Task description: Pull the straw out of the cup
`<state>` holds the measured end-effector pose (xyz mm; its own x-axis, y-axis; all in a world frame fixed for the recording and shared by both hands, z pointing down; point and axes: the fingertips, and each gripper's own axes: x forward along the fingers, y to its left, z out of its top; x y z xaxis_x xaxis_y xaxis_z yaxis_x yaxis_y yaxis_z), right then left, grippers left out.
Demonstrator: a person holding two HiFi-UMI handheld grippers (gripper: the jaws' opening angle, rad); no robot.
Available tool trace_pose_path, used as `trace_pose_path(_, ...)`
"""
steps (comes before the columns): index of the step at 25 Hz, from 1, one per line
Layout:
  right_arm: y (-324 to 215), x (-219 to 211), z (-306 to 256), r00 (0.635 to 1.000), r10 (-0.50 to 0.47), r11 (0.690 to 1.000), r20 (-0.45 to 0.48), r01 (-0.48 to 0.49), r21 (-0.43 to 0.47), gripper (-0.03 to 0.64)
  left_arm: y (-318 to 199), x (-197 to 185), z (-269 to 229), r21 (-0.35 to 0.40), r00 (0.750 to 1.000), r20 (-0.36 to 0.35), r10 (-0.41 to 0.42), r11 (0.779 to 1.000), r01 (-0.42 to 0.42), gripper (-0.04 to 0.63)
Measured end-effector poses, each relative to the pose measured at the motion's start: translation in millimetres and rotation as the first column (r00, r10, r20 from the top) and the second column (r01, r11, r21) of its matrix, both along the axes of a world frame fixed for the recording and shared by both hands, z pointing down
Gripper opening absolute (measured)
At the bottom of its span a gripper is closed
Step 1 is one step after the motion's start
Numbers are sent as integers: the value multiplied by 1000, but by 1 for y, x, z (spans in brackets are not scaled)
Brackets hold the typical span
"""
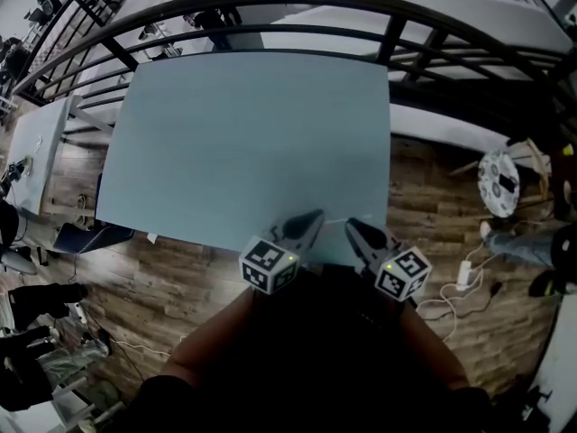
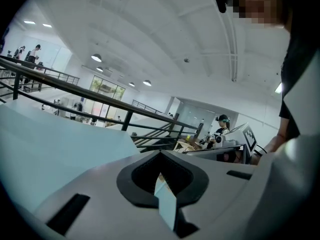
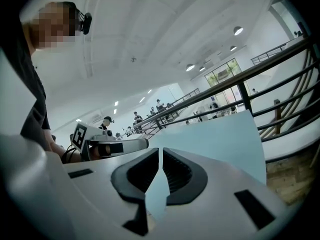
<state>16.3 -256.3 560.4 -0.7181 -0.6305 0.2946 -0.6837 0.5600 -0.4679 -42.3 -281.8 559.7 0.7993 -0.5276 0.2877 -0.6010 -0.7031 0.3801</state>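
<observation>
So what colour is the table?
The table is pale blue, best seen in the head view.

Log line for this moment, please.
left gripper: shut, empty | right gripper: shut, empty | table: no cup or straw in view | task: not started

I hold my left gripper (image 1: pixel 306 224) and right gripper (image 1: pixel 358 233) side by side over the near edge of the pale blue table (image 1: pixel 243 142), tips pointing forward; a dark railing (image 1: pixel 270 7) curves beyond it, with wooden floor (image 1: pixel 180 278) below
</observation>
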Motion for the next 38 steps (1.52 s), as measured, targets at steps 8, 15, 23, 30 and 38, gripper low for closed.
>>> trace_pose_path(8,1,4,37,1000,-25,997,-7,24,-74,32,3,-1,28,-46,999,33,-1,999,3,12)
trace_pose_path(15,4,7,73,999,-40,987,-1,40,-155,69,-1,-5,49,-79,998,53,-16,997,20,12)
trace_pose_path(23,5,14,106,1000,-29,973,-4,27,-230,87,0,-2,61,-104,998,60,-15,994,22,12)
trace_pose_path(30,3,19,126,1000,-14,962,0,13,-271,92,1,0,66,-112,998,69,-14,994,22,12)
trace_pose_path(38,-6,22,146,1000,-5,954,9,8,-300,94,4,7,70,-122,997,79,-14,992,24,12)
